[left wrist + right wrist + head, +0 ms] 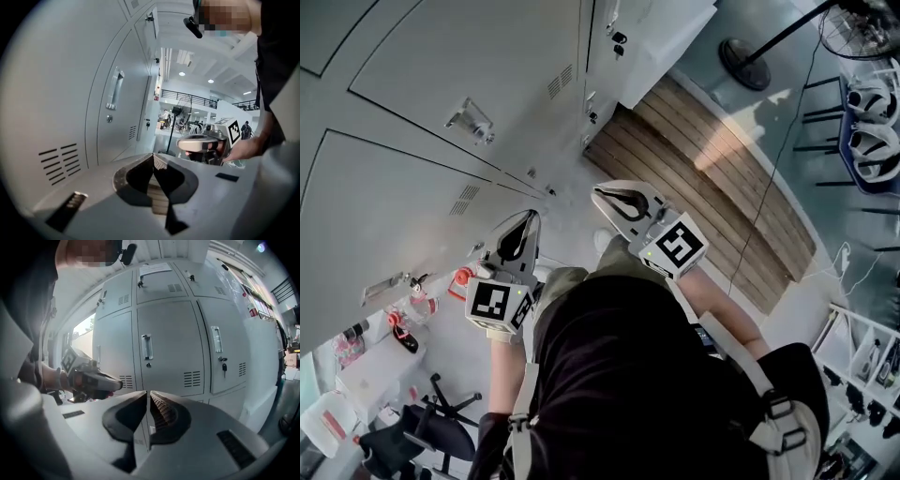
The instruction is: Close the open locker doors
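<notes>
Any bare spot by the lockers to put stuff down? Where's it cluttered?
Bare: the wooden slats between the lockers and the fan base. Crowded: the cluttered table and office chair at lower left, racks at right.

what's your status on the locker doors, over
Left gripper jaws shut, empty. Right gripper jaws shut, empty. Locker doors ahead all look closed. Nothing seen between grippers and doors.
</notes>
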### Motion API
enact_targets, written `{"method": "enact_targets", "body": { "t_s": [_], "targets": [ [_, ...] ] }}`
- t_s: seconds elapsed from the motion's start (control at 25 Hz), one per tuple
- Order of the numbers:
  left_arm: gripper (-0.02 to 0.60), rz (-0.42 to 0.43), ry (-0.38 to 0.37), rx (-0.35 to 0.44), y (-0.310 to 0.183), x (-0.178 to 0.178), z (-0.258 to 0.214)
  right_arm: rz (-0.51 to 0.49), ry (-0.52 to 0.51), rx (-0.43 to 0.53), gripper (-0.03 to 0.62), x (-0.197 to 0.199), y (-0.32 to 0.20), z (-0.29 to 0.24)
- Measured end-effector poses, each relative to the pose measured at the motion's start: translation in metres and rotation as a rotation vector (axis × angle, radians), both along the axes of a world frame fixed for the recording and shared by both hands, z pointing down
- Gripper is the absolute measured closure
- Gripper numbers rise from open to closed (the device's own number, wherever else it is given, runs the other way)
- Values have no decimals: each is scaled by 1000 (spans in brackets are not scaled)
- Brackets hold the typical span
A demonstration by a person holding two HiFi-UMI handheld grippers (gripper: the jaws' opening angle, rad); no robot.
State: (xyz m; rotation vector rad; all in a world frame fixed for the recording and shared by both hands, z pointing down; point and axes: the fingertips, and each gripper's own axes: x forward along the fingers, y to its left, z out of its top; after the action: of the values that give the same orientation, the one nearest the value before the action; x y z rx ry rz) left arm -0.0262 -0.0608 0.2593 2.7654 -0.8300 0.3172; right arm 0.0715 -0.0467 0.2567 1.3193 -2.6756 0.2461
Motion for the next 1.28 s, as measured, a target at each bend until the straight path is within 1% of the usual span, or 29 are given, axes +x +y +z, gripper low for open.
{"method": "enact_targets", "body": {
  "t_s": [0.2, 0.4, 0.6, 0.96, 1.16, 1.28],
  "targets": [
    [575, 15, 21, 70, -3, 15, -29, 2, -15, 58, 559, 11, 2, -34],
    [575, 16, 36, 119, -2, 20, -46, -4, -30, 137, 559, 15, 2, -61],
    [575, 14, 44, 165, 1, 17, -63, -6, -35, 156, 559, 13, 7, -70],
    [575, -3, 50, 165, 5, 0, -66, -48, -9, 146, 559, -14, 16, -64],
    [575, 7, 45, 162, 9, -9, -64, -30, -31, 113, 559, -22, 14, -60],
    [575, 6, 45, 153, 8, -17, -62, -29, -31, 116, 559, -29, 12, -59]
  ]
}}
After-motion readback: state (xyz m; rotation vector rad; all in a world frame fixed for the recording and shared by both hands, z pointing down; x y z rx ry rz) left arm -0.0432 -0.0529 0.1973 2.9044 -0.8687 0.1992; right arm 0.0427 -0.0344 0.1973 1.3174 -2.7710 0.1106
